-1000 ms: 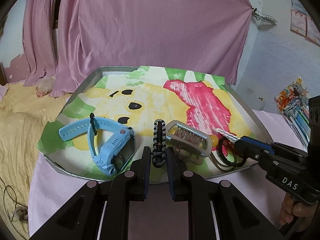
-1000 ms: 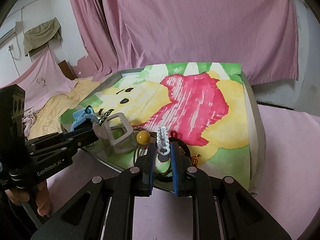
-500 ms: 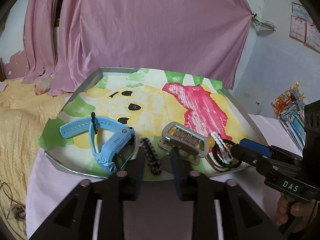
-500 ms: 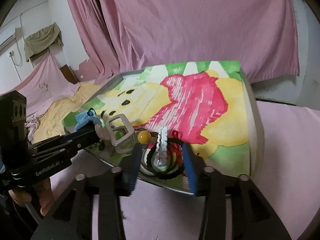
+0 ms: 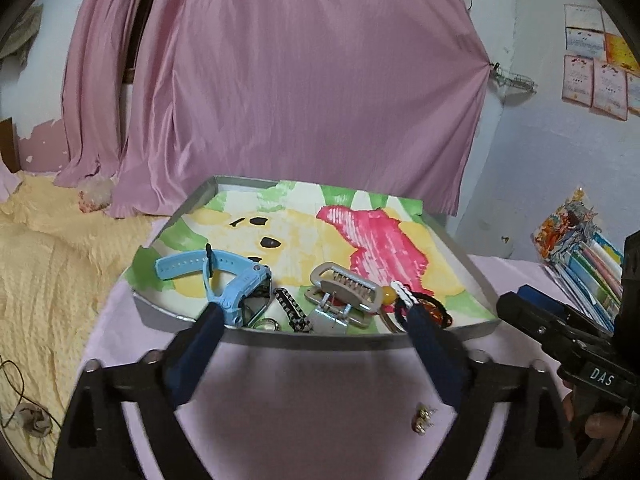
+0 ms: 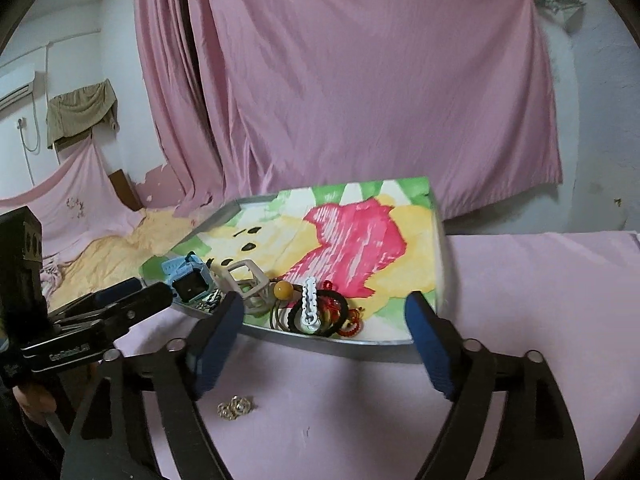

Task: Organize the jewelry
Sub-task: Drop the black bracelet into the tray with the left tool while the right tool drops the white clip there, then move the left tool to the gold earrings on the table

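A metal tray [image 5: 360,340] lined with a bright painted sheet holds a blue watch [image 5: 236,284], a black-and-white braided bracelet [image 5: 292,308], a silver clasp [image 5: 344,288], an amber bead [image 5: 387,291] and a white beaded piece [image 6: 310,308] lying over black hair ties [image 6: 336,312]. My left gripper [image 5: 314,316] is open wide, just short of the tray's near rim and holding nothing. My right gripper [image 6: 324,304] is also open wide and empty in front of the tray [image 6: 360,346]. A small pair of gold earrings [image 6: 234,406] lies on the pink cloth between the grippers.
A yellow blanket [image 5: 40,280] lies left of the tray. A pink curtain [image 5: 300,80] hangs behind it. Colourful books [image 5: 580,256] are stacked at the right. A hand [image 5: 596,424] holds the right gripper's handle. Pink cloth [image 6: 540,300] spreads right of the tray.
Both grippers opened and drew back from the tray. The left let go of the braided bracelet and the right let go of the white beaded piece; both pieces now lie in the tray.
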The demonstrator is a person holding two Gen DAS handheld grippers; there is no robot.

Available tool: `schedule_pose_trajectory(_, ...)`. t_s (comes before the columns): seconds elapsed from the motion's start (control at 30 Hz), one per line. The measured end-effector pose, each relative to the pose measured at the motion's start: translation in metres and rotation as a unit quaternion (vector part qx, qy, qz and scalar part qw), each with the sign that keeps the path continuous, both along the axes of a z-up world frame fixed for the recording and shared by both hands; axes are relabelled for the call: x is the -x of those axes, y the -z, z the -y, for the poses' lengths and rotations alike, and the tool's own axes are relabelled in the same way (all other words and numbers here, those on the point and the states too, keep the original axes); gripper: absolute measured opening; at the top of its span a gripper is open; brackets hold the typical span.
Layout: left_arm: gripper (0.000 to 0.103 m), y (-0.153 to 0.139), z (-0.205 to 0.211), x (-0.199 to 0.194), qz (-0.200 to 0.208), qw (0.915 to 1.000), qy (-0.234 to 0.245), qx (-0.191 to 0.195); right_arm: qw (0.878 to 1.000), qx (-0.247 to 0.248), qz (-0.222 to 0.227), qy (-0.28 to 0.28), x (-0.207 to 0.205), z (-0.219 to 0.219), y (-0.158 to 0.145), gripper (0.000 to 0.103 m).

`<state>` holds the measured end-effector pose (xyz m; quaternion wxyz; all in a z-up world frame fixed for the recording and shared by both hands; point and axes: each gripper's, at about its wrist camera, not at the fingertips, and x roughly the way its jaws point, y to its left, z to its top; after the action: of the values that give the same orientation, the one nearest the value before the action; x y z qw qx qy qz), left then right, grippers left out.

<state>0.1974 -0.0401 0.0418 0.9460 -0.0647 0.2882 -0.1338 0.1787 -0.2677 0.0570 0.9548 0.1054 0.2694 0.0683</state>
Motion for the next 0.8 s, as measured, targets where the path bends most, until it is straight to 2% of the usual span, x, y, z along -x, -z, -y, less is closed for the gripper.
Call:
schedule_pose_trajectory(0.13,0.099,-0.003,-0.001,0.020,0.024,0.9997,-0.004,-0.006,1.000,0.005,0.018,0.012,0.020,0.004,-0.003,0.091)
schedule_pose_trajectory(0.37,0.102,-0.003,-0.003,0.051,0.066,0.9977,-0.008,-0.015,0.998,0.024,0.054,0.031,0.057,0.010,-0.006,0.092)
schedule_pose_trajectory(0.47,0.102,-0.001,-0.003,0.062,0.073,0.9972,-0.008,-0.018,0.997,0.037,0.063,0.037,0.071,0.010,-0.008,0.095)
schedule_pose_trajectory(0.8,0.102,0.002,-0.002,0.085,0.086,0.9959,-0.006,-0.025,0.990,0.085,0.098,0.048,0.103,0.000,-0.009,0.096)
